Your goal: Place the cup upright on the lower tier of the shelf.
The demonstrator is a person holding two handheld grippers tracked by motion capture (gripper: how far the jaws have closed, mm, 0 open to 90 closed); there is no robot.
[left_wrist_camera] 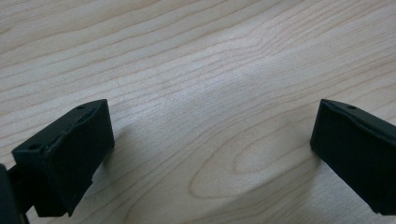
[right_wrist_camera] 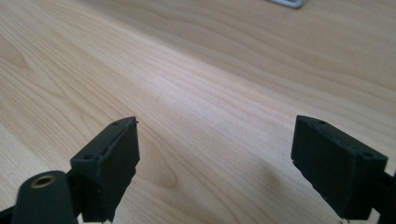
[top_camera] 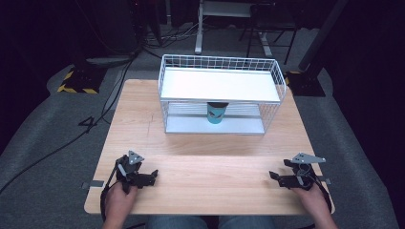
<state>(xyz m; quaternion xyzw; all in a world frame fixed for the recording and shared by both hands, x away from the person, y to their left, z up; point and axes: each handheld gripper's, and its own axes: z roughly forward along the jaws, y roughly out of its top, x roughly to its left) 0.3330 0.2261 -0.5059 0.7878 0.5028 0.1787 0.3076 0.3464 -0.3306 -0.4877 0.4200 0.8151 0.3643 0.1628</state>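
Grippers wide, empty: left gripper (top_camera: 154, 174) near-left table (top_camera: 210, 148) corner | right gripper (top_camera: 272, 177) near-right | cup (top_camera: 215, 113) under rack (top_camera: 219, 86), far edge

The high view is soft and a little grainy. The room around is almost black, and light from above falls on the wooden table (top_camera: 210, 157), evenly bright. The white shelf top (top_camera: 219, 85) is nearly overexposed. In both gripper views the wood grain is sharp, while the near black jaws are slightly blurred and cast soft shadows.
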